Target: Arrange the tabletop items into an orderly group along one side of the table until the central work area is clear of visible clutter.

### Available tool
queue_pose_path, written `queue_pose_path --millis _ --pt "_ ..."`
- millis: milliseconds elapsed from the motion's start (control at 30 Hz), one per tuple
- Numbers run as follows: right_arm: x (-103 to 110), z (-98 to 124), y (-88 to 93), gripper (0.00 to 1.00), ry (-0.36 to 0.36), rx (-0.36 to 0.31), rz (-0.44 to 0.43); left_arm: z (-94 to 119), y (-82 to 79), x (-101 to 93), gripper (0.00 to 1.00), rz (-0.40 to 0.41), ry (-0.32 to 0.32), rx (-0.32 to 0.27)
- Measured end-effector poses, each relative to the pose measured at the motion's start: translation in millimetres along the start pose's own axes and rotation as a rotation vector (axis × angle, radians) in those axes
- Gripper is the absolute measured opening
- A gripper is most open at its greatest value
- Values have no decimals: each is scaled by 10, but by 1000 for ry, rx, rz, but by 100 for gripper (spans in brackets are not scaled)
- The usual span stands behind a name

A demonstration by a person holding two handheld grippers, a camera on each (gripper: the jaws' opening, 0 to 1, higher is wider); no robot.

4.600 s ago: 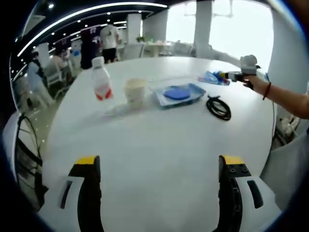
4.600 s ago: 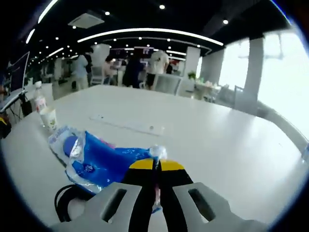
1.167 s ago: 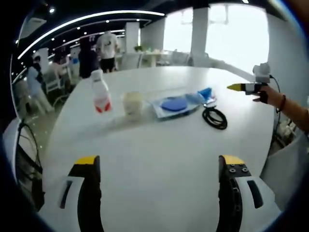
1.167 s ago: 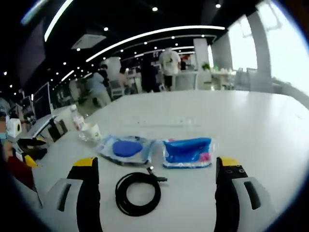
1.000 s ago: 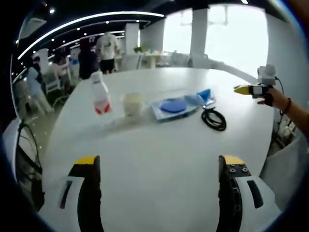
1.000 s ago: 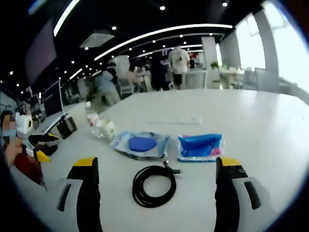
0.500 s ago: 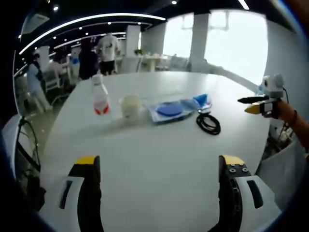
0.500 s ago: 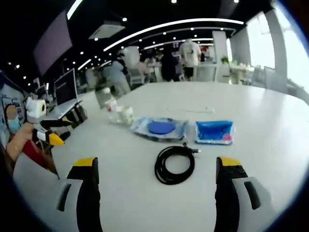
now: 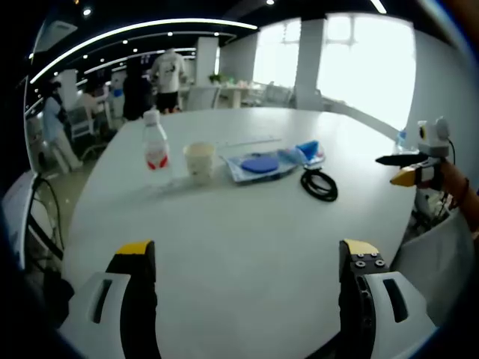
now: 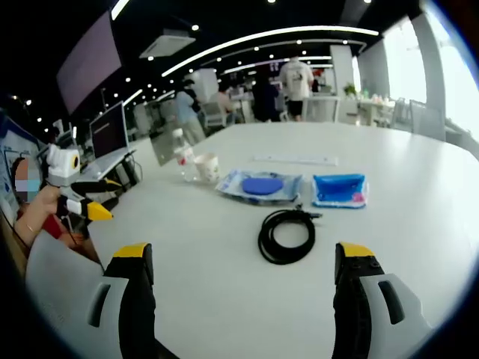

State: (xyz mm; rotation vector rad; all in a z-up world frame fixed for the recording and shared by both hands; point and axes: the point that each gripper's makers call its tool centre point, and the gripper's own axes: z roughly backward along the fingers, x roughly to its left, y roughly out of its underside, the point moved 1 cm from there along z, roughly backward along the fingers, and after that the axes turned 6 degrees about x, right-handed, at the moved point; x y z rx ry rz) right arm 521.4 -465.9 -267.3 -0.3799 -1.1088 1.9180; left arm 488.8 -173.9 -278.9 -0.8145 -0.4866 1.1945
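On the white table (image 9: 247,224) a row stands at the far side: a clear bottle (image 9: 156,148) with a red label, a paper cup (image 9: 199,159), a blue disc in a clear bag (image 9: 260,164) and a blue packet (image 9: 307,152). A coiled black cable (image 9: 319,184) lies just in front of the packet. My left gripper (image 9: 247,250) is open over the near table edge, holding nothing. The right gripper view shows the same bottle (image 10: 179,153), cup (image 10: 206,168), bagged disc (image 10: 262,185), packet (image 10: 339,189) and cable (image 10: 288,233). My right gripper (image 10: 245,253) is open and holds nothing.
A thin white strip (image 10: 296,159) lies on the table beyond the row. Each gripper appears in the other's view: the right gripper (image 9: 404,169) at the table's right edge, the left gripper (image 10: 84,199) at the left. People and desks fill the background.
The right gripper let go of the blue packet, which now lies beside the bagged disc. Both grippers have drawn back from the table, so the items look smaller.
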Motion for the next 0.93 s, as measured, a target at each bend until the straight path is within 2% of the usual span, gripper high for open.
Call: queue_pose_path --millis 267,400,933 --pt "109 -17 60 99 -36 1 -19 34 -7 -26 99 2 2 -11" --pt "91 -11 67 99 -14 4 11 56 -8 -69 99 2 0 -15" --pt "46 -46 157 99 -2 37 9 77 55 -94 99 32 -9 -2"
